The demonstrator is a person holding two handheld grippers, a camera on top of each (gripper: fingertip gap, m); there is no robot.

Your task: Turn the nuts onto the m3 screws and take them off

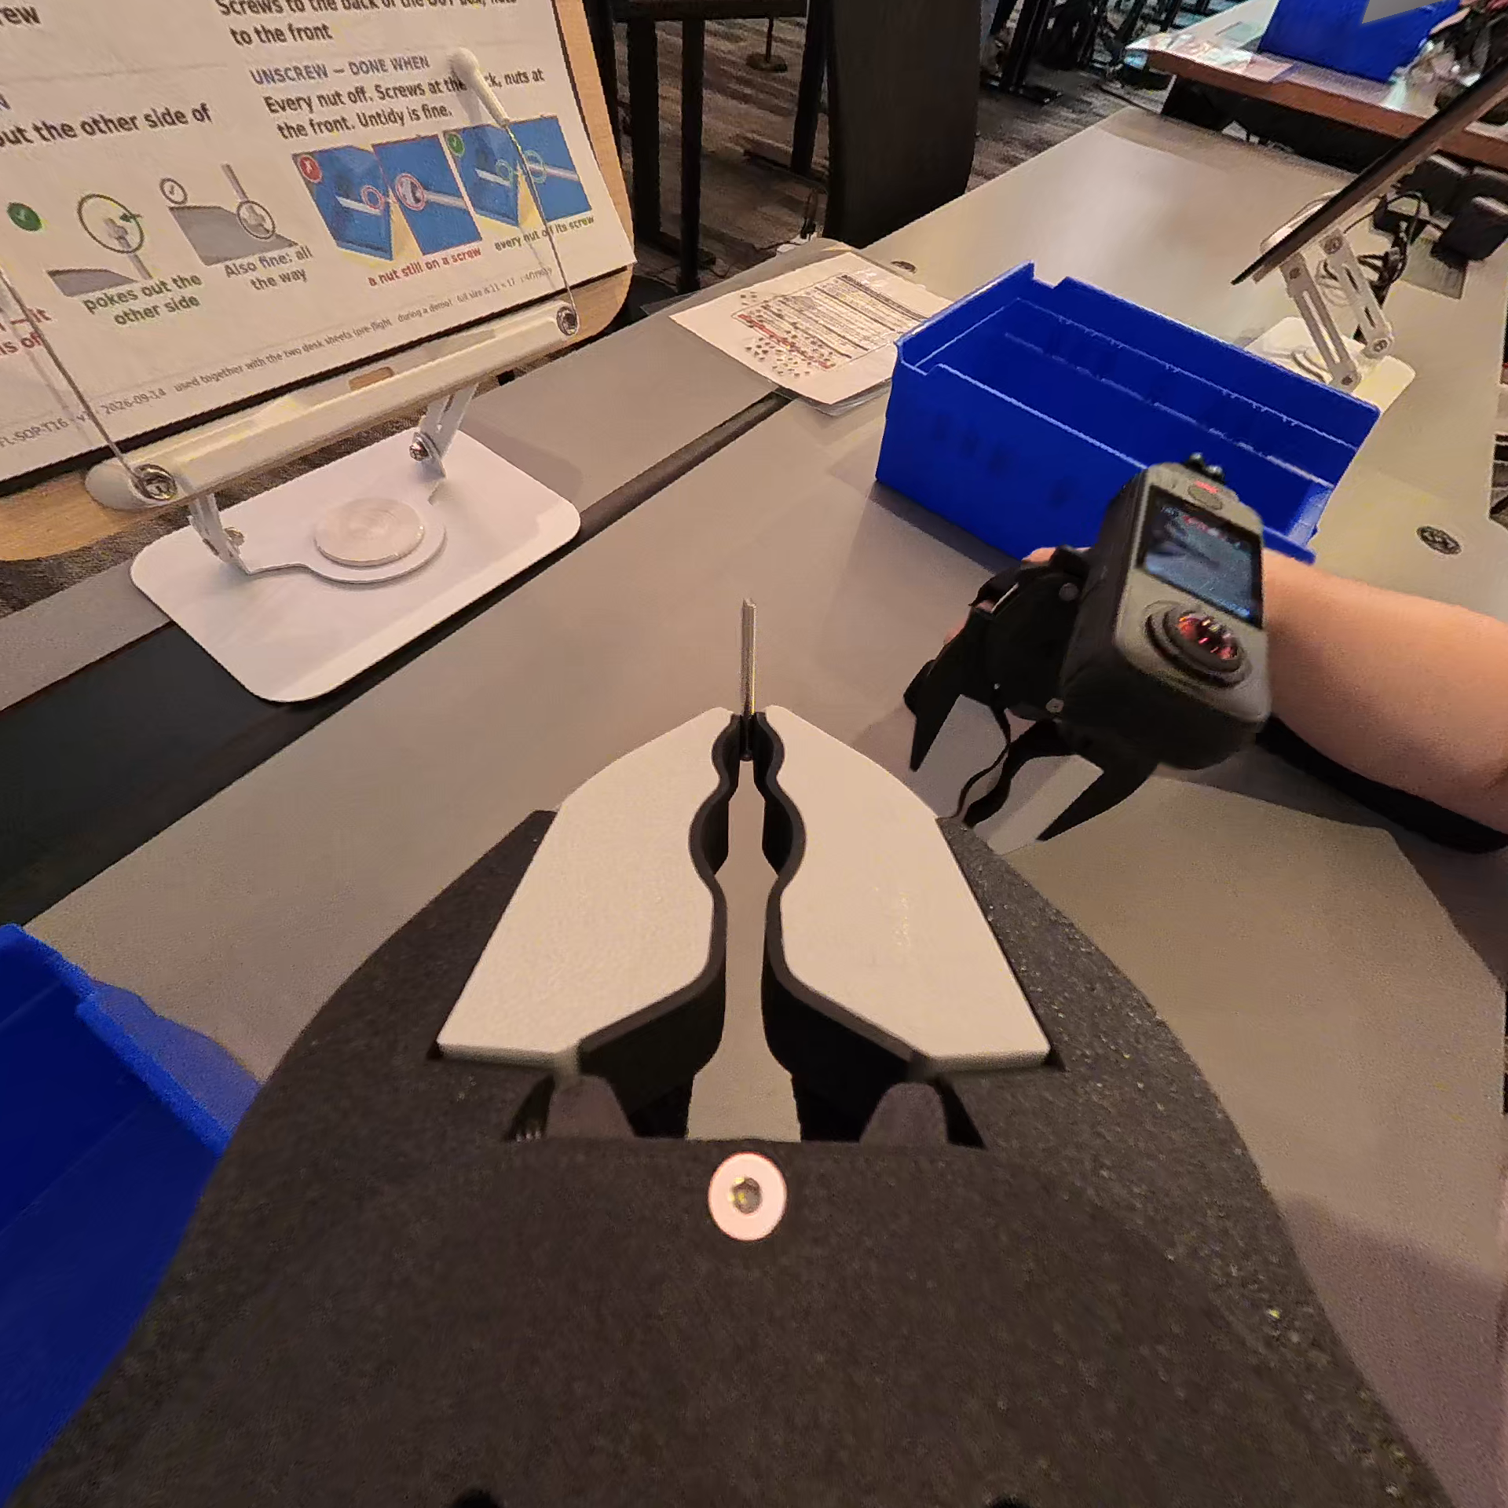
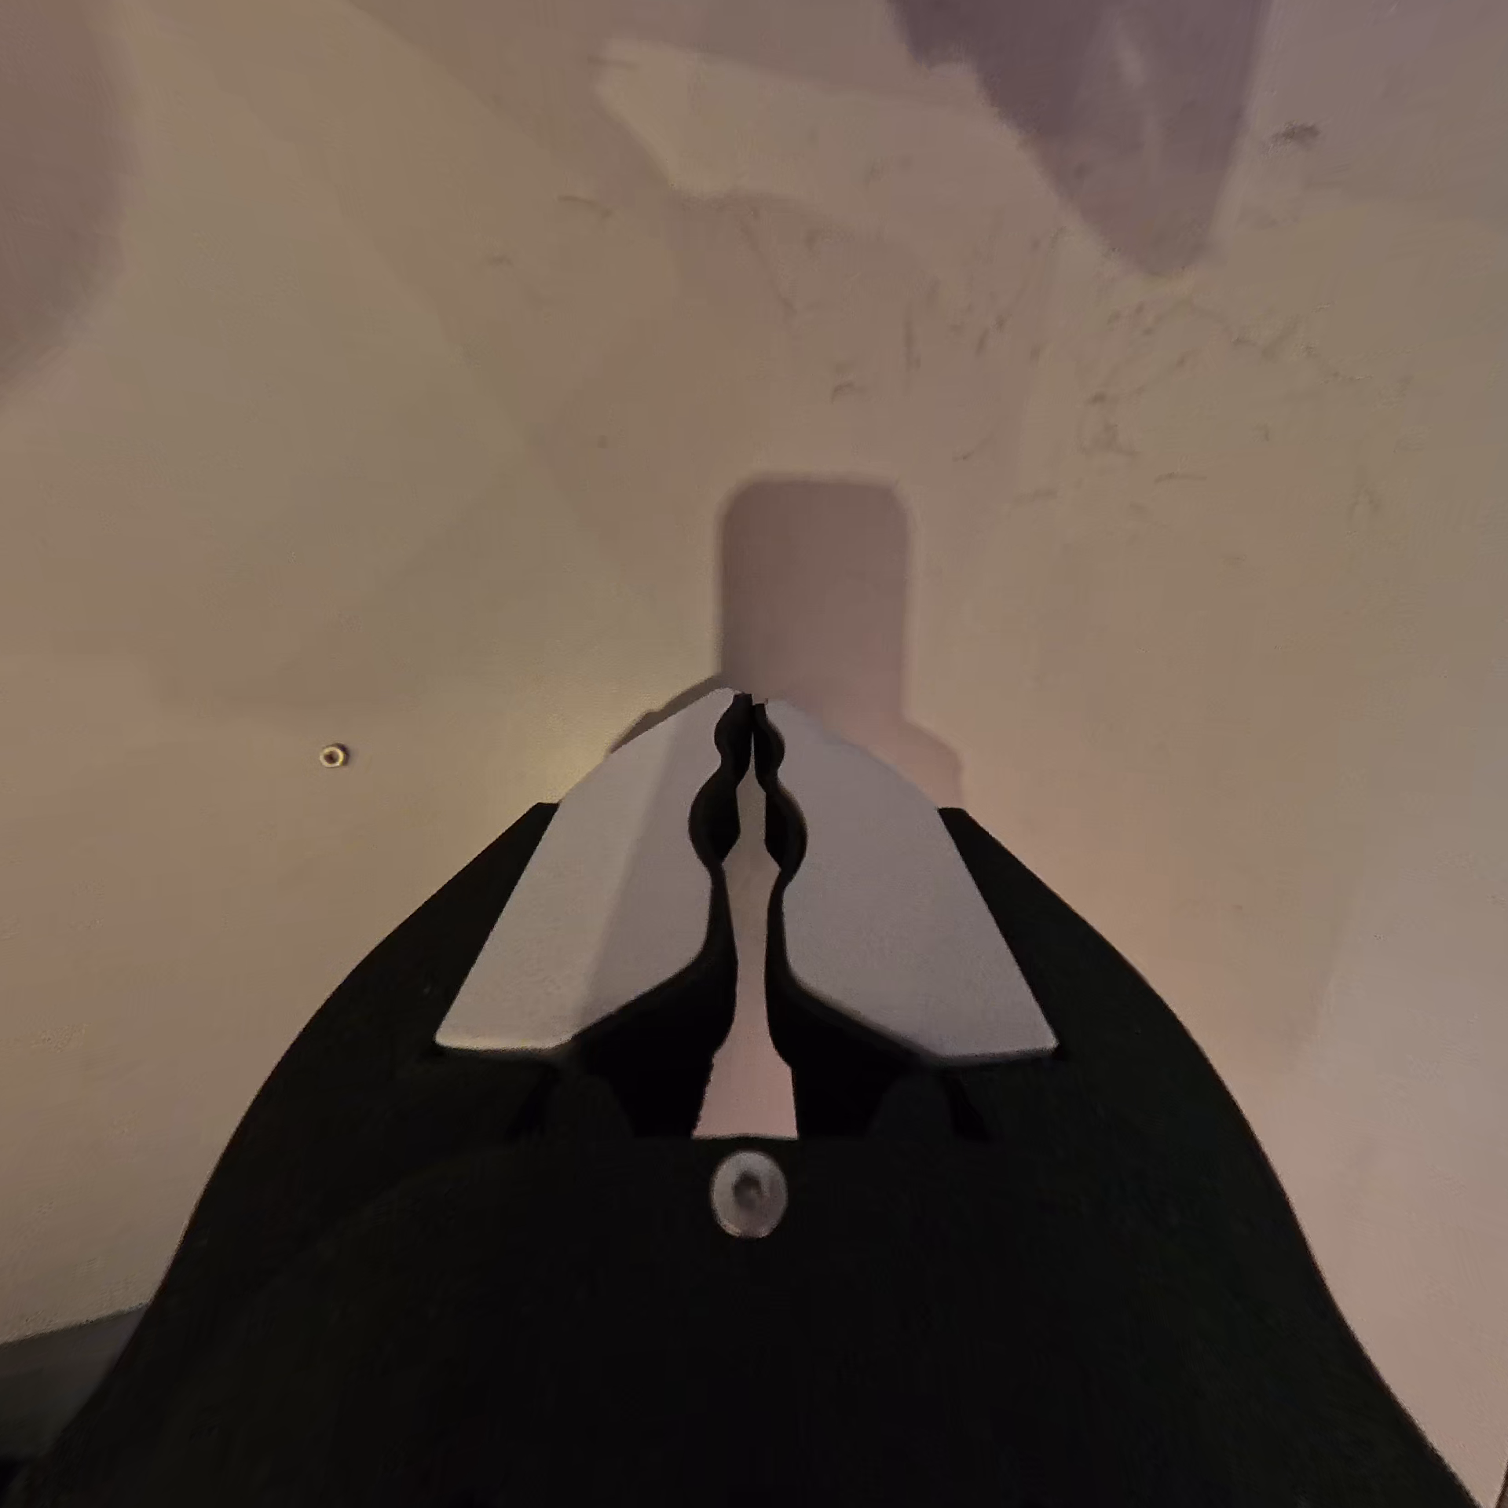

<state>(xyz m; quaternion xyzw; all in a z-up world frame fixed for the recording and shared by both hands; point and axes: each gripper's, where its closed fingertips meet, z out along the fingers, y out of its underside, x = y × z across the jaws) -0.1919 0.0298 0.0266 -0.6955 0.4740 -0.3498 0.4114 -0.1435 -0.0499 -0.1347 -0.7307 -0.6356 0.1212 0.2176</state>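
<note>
My left gripper (image 1: 747, 718) is shut on a thin metal screw (image 1: 747, 653). The screw's shaft sticks straight out past the fingertips above the grey table (image 1: 457, 783). My right gripper (image 2: 749, 702) points down at the table, and its fingertips meet with nothing showing between them. A small metal nut (image 2: 331, 756) lies on the table to the left of the right gripper, apart from it. In the left wrist view, the right gripper's black body with its camera (image 1: 1175, 636) hangs over the table to the right of the screw, held by a person's hand.
A blue bin (image 1: 1102, 424) stands at the back right and another blue bin (image 1: 82, 1102) at the near left. An instruction board (image 1: 286, 204) on a white stand (image 1: 351, 563) is at the back left. A printed sheet (image 1: 816, 326) lies behind the bin. Spacing between my two grippers at the tips: around 20 centimetres.
</note>
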